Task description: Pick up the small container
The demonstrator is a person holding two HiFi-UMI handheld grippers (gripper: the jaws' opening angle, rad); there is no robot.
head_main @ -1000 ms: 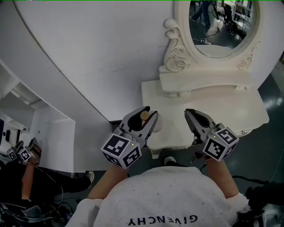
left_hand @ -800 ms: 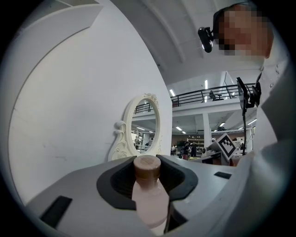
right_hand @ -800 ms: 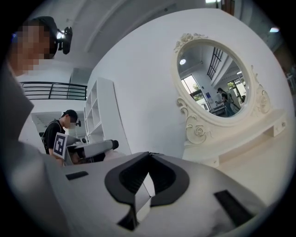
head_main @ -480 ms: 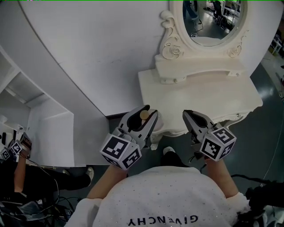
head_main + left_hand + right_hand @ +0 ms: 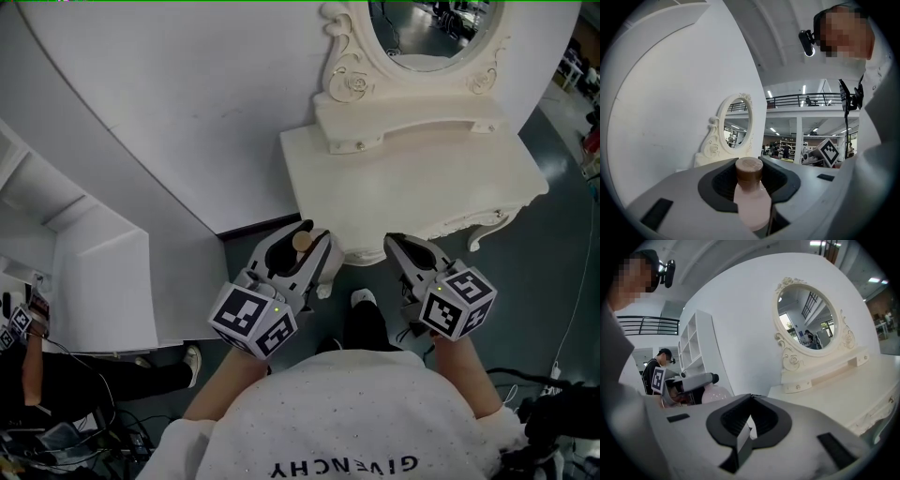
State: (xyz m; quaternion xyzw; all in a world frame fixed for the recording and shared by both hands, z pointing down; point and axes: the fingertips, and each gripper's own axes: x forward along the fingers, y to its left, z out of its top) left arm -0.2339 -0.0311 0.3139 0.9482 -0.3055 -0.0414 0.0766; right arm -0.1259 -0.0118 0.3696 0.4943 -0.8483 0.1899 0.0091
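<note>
While left gripper clamps small pink container between pads, brown cap poking out, lower centre of frame — right gripper beside it, jaws pinched together, empty, below vanity table edge.

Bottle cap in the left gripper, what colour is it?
Brown cap on a pale pink bottle; clearest in the left gripper view.
</note>
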